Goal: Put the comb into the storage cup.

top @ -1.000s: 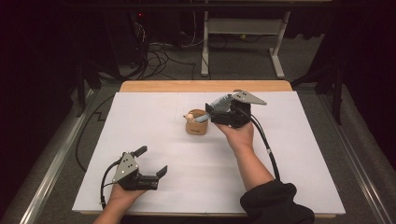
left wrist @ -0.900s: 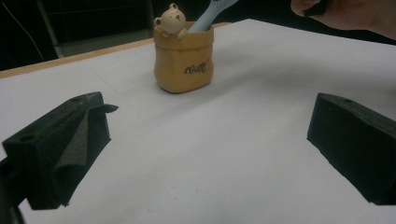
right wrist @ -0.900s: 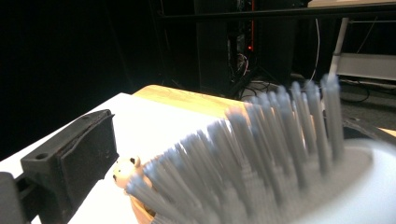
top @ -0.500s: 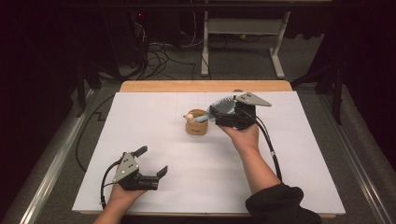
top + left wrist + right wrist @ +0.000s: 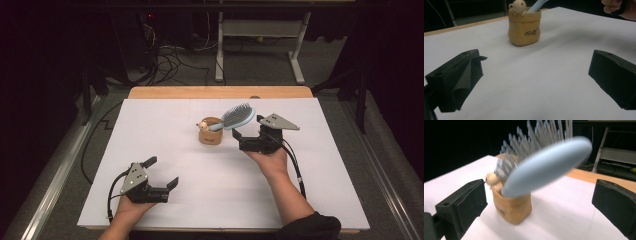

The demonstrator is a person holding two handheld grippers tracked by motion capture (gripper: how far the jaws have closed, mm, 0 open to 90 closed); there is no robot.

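A tan sack-shaped cup [image 5: 210, 136] with a small bear figure [image 5: 203, 124] on its rim stands mid-table. A light-blue hairbrush [image 5: 238, 116] leans in it, handle down and bristled head up to the right. My right gripper [image 5: 248, 127] is open just right of the cup, below the brush head. In the right gripper view the blurred brush head [image 5: 546, 167] rises between the open jaws of the right gripper [image 5: 539, 203], above the cup [image 5: 512, 206]. My left gripper [image 5: 162, 171] rests open at the near left. From the left gripper [image 5: 534, 80], the cup [image 5: 524, 27] is farther off.
White paper [image 5: 150, 125] covers the table, with a wooden edge [image 5: 220, 92] at the far side. Beyond it are a dark floor with cables [image 5: 170, 55] and a white table frame [image 5: 260, 35]. The person's right hand [image 5: 621, 8] shows at the top right of the left gripper view.
My right gripper has opened, let go of the hairbrush and drawn back to the right. The brush now leans in the cup. My left gripper has not moved.
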